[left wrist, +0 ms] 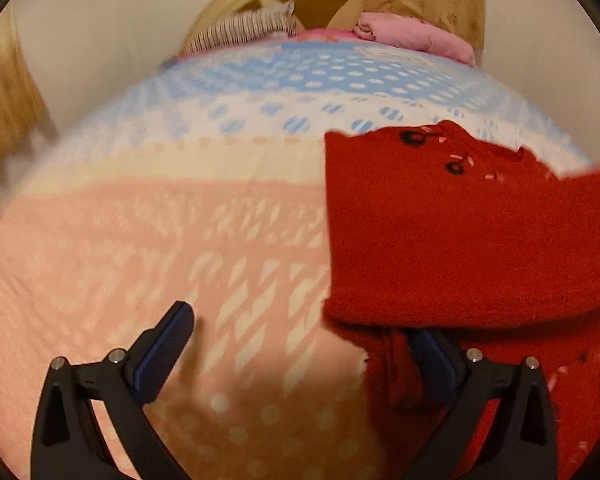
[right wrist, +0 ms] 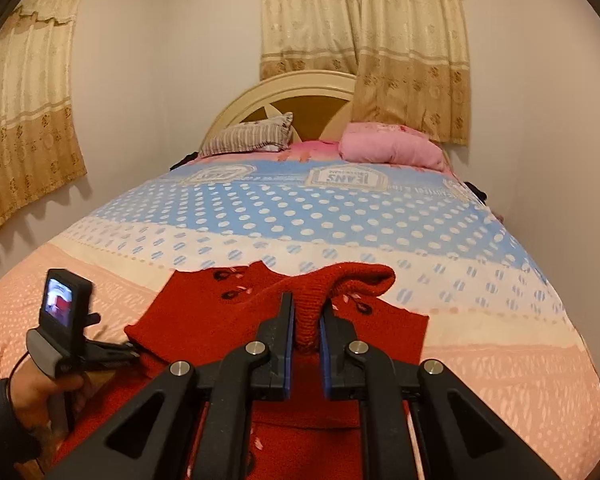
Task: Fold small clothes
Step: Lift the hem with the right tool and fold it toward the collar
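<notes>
The right gripper (right wrist: 306, 320) clamps a fold of the red sweater (right wrist: 260, 312) on the near bedspread (right wrist: 340, 216) — the left gripper (left wrist: 300, 344), jaws apart, sits at its left edge.

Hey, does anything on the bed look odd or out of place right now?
Nothing is spilled or damaged. The red sweater lies partly folded on the bedspread, one sleeve pinched and lifted by the right gripper. The left gripper is open at its edge. Pillows sit loosely at the headboard.
</notes>
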Demonstrator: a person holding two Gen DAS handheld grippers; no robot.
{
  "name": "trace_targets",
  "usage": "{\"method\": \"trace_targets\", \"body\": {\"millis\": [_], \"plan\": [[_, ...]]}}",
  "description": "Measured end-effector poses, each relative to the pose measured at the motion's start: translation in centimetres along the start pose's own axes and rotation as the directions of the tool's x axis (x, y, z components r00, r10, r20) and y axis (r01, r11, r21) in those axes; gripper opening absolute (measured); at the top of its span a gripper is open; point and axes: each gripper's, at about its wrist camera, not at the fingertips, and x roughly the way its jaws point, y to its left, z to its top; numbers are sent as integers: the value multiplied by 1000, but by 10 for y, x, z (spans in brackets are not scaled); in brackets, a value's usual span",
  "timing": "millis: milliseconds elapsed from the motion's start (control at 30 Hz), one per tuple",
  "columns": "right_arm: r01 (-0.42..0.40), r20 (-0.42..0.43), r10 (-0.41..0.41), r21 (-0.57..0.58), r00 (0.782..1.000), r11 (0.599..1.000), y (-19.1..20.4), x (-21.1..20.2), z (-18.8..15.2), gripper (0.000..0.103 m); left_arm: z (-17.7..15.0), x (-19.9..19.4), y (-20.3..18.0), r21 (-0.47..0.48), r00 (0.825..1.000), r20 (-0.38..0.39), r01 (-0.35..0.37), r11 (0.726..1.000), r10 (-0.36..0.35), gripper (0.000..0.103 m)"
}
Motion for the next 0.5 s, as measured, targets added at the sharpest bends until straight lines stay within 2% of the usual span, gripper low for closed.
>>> {"method": "trace_targets", "body": {"millis": [33, 133, 233, 300, 367, 433, 467, 500], "plan": [[6, -13, -6, 8, 1000, 1000, -4, 4, -4, 10, -1, 2, 6, -27, 1000, -9, 23, 999, -23, 103], [39, -65, -37, 24, 997, 999, -17, 23, -28, 10, -4, 1, 7, -42, 999, -8, 32, 999, -33, 103], [74, -150, -65, 51, 987, 996, -35, 41, -59, 10, -9, 1, 10, -60, 998, -13, 56, 997, -57, 103], [114, -208, -94, 88, 974, 990, -54, 51, -81, 10, -9, 1, 11, -71, 997, -18, 74, 995, -76, 103], [98, -304, -53, 134, 951, 986, -70, 67, -100, 11, -10, 0, 13, -78, 996, -20, 90, 993, -91, 103], [126, -342, -63, 163, 938, 979, -79, 69, -110, 28, -13, -5, 12, -69, 995, -14, 99, 993, -100, 103], [142, -343, -73, 180, 937, 973, -83, 65, -112, 49, -15, -9, 13, -62, 995, -9, 103, 993, -104, 103], [146, -334, -73, 199, 940, 969, -87, 60, -111, 59, -16, -13, 15, -64, 994, -8, 106, 992, -107, 103]]}}
